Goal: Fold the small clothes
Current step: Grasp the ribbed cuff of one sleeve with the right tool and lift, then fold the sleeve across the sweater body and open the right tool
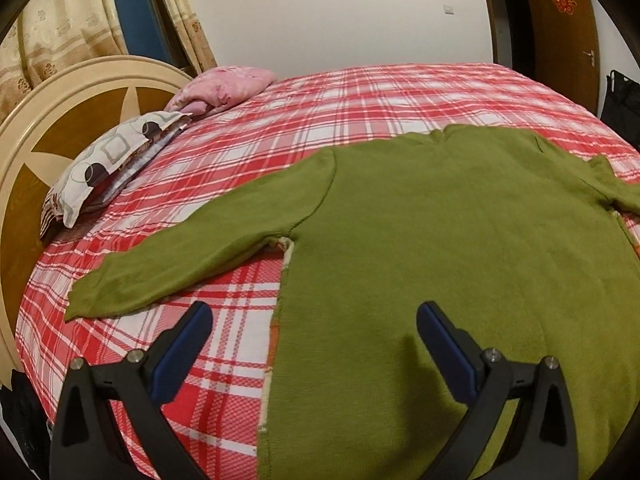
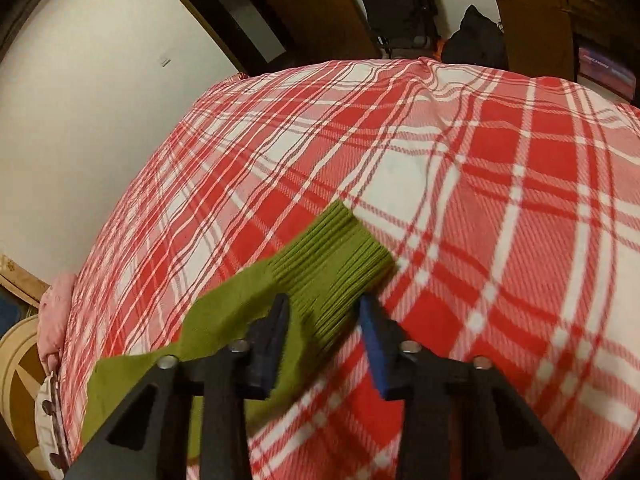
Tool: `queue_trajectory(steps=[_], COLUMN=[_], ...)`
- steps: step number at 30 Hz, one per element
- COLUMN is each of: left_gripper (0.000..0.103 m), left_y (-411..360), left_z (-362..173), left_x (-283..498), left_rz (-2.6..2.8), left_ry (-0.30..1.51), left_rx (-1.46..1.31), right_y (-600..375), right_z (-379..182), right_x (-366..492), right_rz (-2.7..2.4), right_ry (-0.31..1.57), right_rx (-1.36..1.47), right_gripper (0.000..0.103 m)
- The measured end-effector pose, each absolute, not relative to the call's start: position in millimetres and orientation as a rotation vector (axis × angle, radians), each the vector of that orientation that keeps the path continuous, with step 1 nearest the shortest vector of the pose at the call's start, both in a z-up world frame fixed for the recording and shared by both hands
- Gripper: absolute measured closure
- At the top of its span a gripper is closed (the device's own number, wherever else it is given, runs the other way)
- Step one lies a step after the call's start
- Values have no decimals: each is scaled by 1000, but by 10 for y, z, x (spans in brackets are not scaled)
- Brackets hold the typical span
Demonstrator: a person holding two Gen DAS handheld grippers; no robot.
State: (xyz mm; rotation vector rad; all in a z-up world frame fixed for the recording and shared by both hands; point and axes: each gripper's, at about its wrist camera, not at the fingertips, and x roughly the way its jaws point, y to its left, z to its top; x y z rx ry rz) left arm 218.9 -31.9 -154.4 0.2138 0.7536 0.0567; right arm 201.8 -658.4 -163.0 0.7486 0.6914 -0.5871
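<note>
From the left wrist camera, a green sweater [image 1: 440, 240] is seen spread flat on a red plaid bedspread [image 1: 320, 100], one sleeve stretched out toward eight o'clock. The left gripper [image 1: 314, 328] is held wide open above the sweater's side edge, nothing between its jaws. At nine o'clock a patterned pillow [image 1: 100, 164] is propped against the round headboard [image 1: 48, 136], and a pink pillow [image 1: 228, 86] is laid just behind it. A door [image 1: 560, 20] is visible at one o'clock.

From the right wrist camera, the ribbed cuff [image 2: 340, 264] is found between the narrowed jaws of the right gripper [image 2: 324, 308]; whether the pads are pressed on it cannot be told. Dark bags [image 2: 400, 0] are stacked at twelve o'clock beyond the bed.
</note>
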Motion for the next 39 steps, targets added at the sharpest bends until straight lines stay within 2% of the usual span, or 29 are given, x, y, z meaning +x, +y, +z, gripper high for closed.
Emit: queue_trajectory(steps=[1, 4, 12, 20, 26, 32, 33, 34, 35, 37, 39], left_gripper=[0, 0, 0, 0, 0, 0, 0, 0, 0, 0, 0], left_y=[-315, -304, -217, -176, -82, -1, -1, -7, -25, -75, -169], left_z=[-1542, -1527, -1452, -1440, -1427, -1455, -1456, -1455, -1449, -1434, -1420], left_x=[2187, 2184, 2164, 2122, 2115, 2167, 2173, 2184, 2198, 2222, 2247], left_rz=[57, 48, 42, 10, 9, 7, 1, -5, -12, -35, -66], left_ry=[752, 752, 729, 724, 714, 725, 726, 727, 727, 727, 727], left_rx=[213, 204, 160, 126, 109, 86, 82, 78, 79, 77, 79], right_y=[-6593, -6573, -5987, -4511, -3197, -2403, -2330, -2305, -2289, -2314, -2475], right_z=[-1638, -1612, -980, -267, -290, -760, -855, -920, -964, -1015, -1040], right_x=[2045, 2078, 2288, 2744, 2974, 3154, 3180, 3182, 3163, 3089, 2940], right_rz=[-593, -584, -445, -148, 83, 290, 333, 361, 377, 418, 443], right_ry=[699, 696, 609, 566, 594, 687, 712, 732, 746, 759, 755], right_rx=[736, 710, 532, 240, 38, -27, -20, -15, -13, 7, 32], right_gripper=[90, 95, 96, 96, 96, 95, 94, 87, 62, 38, 38])
